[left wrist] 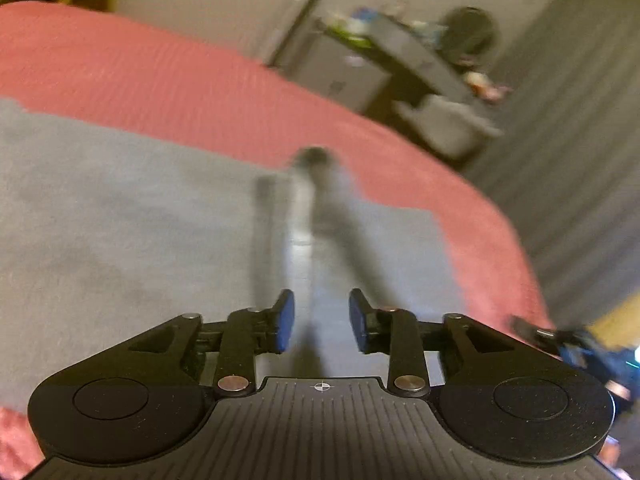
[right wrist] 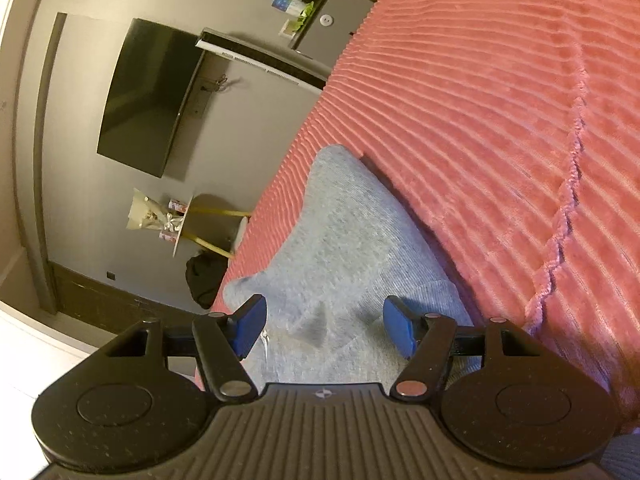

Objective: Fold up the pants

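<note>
Grey pants [left wrist: 120, 220] lie flat on a pink ribbed bedspread [left wrist: 160, 80]. My left gripper [left wrist: 322, 320] hovers over them with its blue pads apart. A blurred grey strand [left wrist: 304, 208] with a dark tip runs up the cloth from the gap, and neither pad touches it. In the right wrist view, a narrow end of the pants [right wrist: 340, 232] lies near the edge of the bedspread [right wrist: 480, 120]. My right gripper [right wrist: 325, 330] stands open just above this cloth, with nothing pinched.
The bed edge drops to a striped grey floor [left wrist: 580, 160]. A cluttered dark desk [left wrist: 400, 60] stands beyond the bed. A wall screen [right wrist: 148, 96], a small round table [right wrist: 180, 216] and a dark bag [right wrist: 204, 280] sit past the bed's side. A blurred blue and black object [left wrist: 580, 348] shows at the right.
</note>
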Motion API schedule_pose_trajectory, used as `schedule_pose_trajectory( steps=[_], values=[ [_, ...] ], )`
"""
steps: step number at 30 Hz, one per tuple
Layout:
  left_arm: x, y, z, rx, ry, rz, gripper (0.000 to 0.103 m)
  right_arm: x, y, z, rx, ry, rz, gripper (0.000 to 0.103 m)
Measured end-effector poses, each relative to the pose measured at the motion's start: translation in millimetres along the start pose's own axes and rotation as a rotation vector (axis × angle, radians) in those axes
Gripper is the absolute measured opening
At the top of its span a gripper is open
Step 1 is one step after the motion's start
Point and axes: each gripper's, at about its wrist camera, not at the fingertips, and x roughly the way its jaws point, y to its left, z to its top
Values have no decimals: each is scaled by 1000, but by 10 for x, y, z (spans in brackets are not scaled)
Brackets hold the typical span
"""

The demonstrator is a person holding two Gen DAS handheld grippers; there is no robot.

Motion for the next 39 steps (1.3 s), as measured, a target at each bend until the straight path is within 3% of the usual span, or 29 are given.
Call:
schedule_pose_trajectory(
  steps=[2,5,7,8,9,10,12,15,20,26,29,34,39],
  values=[
    [85,-89,-32,10,44,-30,47,7,1,3,5,1,-3,66],
    [300,-90,-109,18,140,39,41,23,-17,13,-7,13,-16,66],
    [343,-82,-137,11,164,16,41,25,34,-1,-30,14,-25,67],
    [353,-77,-135,0,165,17,38,34,60,-6,-43,13,-28,67],
    [353,-67,-122,-16,166,22,25,34,75,-9,-51,12,-28,67],
    [347,-61,-104,-27,159,2,19,34,83,-8,-55,13,-26,67],
    [360,-21,-110,-53,174,-22,19,43,83,-2,-51,11,-31,67],
    [352,88,-152,-75,221,13,19,54,54,12,-39,14,-37,67],
    [268,22,-175,-27,222,47,24,12,77,3,-47,21,-54,67],
    [143,120,-218,-89,218,36,30,9,167,-18,-91,46,-91,69],
    [82,130,-191,-104,202,41,48,13,184,-41,-90,74,-123,69],
    [52,194,-174,-148,208,27,49,-22,175,-73,-84,104,-149,69],
    [208,125,-164,-128,251,22,48,-3,128,-86,-39,147,-153,67]
  ],
)
